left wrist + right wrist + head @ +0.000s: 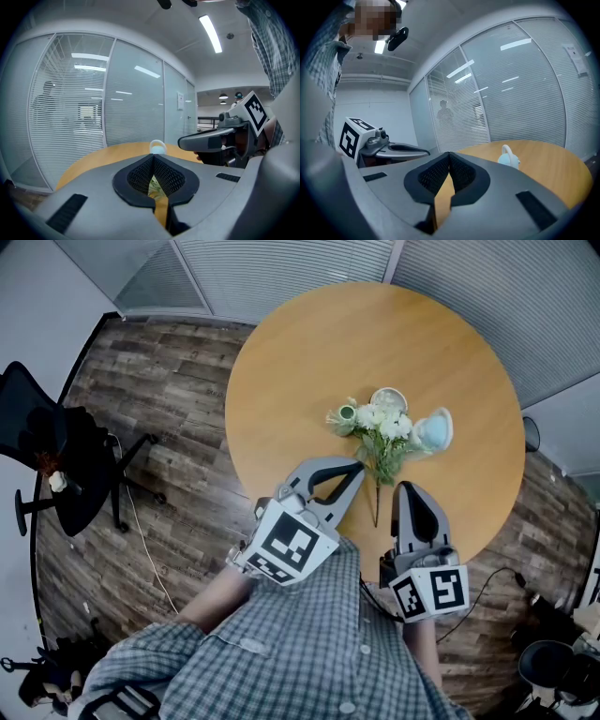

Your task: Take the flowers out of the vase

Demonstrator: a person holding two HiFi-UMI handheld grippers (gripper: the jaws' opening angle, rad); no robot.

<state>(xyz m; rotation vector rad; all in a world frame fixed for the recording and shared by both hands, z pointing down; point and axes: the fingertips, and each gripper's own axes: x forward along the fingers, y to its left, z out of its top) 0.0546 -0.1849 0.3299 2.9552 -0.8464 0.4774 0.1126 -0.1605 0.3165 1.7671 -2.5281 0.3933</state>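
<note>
A bunch of white flowers [382, 422] with green leaves lies flat on the round wooden table [309, 352], its stems pointing toward the near edge. A pale blue vase [433, 432] rests right beside the blossoms, seemingly on its side; it also shows in the left gripper view as the vase [158, 147] and in the right gripper view as the vase [508, 158]. My left gripper [356, 466] is shut and empty, its tip just left of the leaves. My right gripper [405, 487] is shut and empty, just right of the stems. Green leaves [154, 186] peek through the left jaws' hollow.
A small white bowl [388, 398] and a little greenish cup [346, 413] sit behind the flowers. A black office chair [56, 465] stands on the wood floor at the left. Glass walls with blinds [79, 117] ring the far side of the table.
</note>
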